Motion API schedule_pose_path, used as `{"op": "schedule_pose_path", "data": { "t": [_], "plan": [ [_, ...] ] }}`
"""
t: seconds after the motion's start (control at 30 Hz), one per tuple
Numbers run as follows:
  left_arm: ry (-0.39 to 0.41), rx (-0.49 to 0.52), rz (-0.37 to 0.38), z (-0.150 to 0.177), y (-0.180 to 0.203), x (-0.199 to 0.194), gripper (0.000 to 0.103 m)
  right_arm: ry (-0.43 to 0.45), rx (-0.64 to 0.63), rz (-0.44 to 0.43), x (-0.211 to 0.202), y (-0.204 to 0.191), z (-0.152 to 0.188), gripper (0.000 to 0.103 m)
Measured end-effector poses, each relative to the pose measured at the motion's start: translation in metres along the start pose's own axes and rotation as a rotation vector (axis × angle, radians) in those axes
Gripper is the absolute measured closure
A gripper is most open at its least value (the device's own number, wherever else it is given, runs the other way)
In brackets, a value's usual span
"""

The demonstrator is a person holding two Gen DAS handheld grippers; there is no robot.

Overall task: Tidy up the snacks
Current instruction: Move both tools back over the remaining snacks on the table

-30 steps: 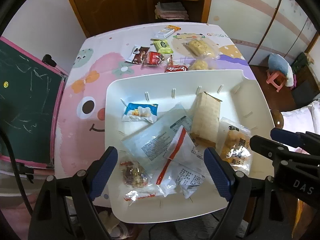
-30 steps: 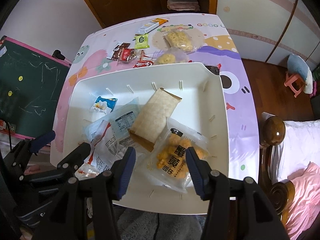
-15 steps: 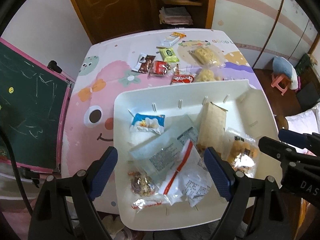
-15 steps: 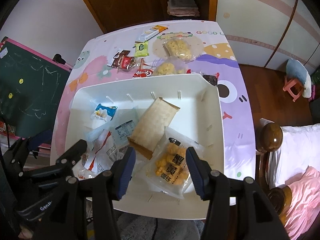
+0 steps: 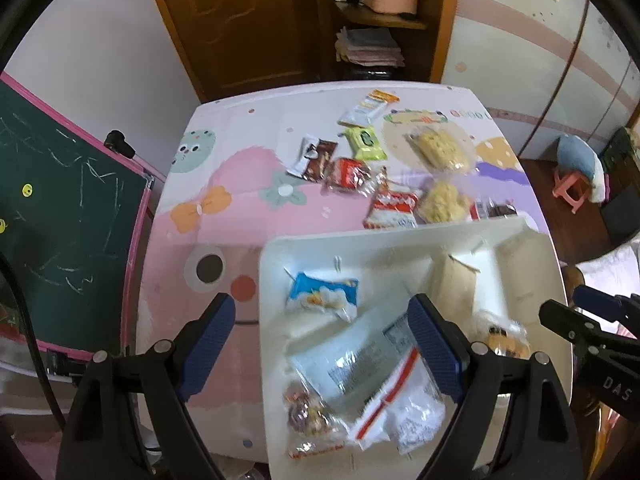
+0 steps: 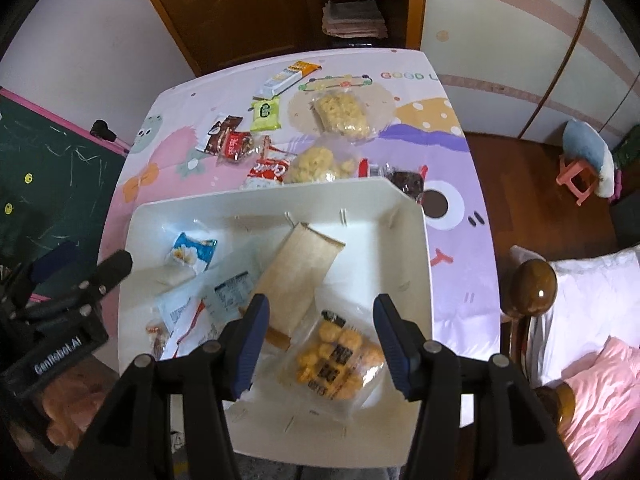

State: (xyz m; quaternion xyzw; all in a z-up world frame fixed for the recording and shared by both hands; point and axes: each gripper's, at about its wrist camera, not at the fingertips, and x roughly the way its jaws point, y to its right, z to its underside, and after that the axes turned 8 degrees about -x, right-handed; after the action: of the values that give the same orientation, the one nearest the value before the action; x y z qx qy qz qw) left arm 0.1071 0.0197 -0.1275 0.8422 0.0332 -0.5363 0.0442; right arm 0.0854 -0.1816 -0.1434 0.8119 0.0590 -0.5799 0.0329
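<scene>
- Gathering the loose snacks into the white rectangular plastic tray (image 6: 416, 240) is the step in hand; it sits at the near edge of the cartoon-printed pink and purple tablecloth (image 6: 460, 208).
- Inside the tray lie a tan woven-pattern packet (image 6: 298, 272), a clear bag of orange-yellow puffs (image 6: 336, 356) at 5 o'clock of it, a blue-and-white small sachet (image 6: 194, 250) at 9 o'clock, and clear label-printed bags (image 5: 360, 360).
- Beyond the tray's 12 o'clock rim wait the red-and-white wrapper (image 6: 268, 170), the clear bag of pale popcorn-like pieces (image 6: 320, 164), the lime-green sachet (image 6: 266, 114) and the dark brown wrapper (image 6: 222, 132).
- Right gripper (image 6: 318, 344) hangs wide and empty above the puff bag; left gripper (image 5: 320, 348) is likewise spread wide and empty over the tray's left half.
- I judge the nearest pieces, the red-and-white wrapper or the popcorn bag, the best next pick: approach from above, pinch a crimped edge rather than the crumbly middle.
- Releasing each into the bare patch at the tray's 1 o'clock corner should avoid piling.
</scene>
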Motion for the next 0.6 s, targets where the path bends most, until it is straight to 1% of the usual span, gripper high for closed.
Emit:
{"op": "schedule_pose_path", "data": {
  "t": [0.1,0.17,0.23,0.4,0.47,0.6],
  "plan": [
    [0.011,-0.016,-0.006,-0.015,-0.008,0.004,0.016,0.017,0.012,-0.022,-0.001,0.003,-0.009,0.048],
    [0.021,-0.026,-0.009,-0.026,-0.014,0.005,0.016,0.015,0.024,-0.043,0.0,0.005,-0.016,0.047],
    [0.035,-0.032,-0.015,-0.039,-0.019,0.007,0.016,0.014,0.035,-0.054,0.002,0.007,-0.026,0.036],
    [0.061,-0.042,-0.022,-0.075,-0.03,0.015,0.016,0.038,0.044,-0.051,0.003,0.013,-0.053,0.031],
    [0.068,-0.039,-0.019,-0.09,-0.031,0.018,0.016,0.046,0.036,-0.041,0.004,0.016,-0.067,0.03],
    [0.087,-0.012,-0.009,-0.121,-0.028,0.026,0.016,0.082,-0.002,0.02,0.006,0.02,-0.102,0.03]
  ]
}}
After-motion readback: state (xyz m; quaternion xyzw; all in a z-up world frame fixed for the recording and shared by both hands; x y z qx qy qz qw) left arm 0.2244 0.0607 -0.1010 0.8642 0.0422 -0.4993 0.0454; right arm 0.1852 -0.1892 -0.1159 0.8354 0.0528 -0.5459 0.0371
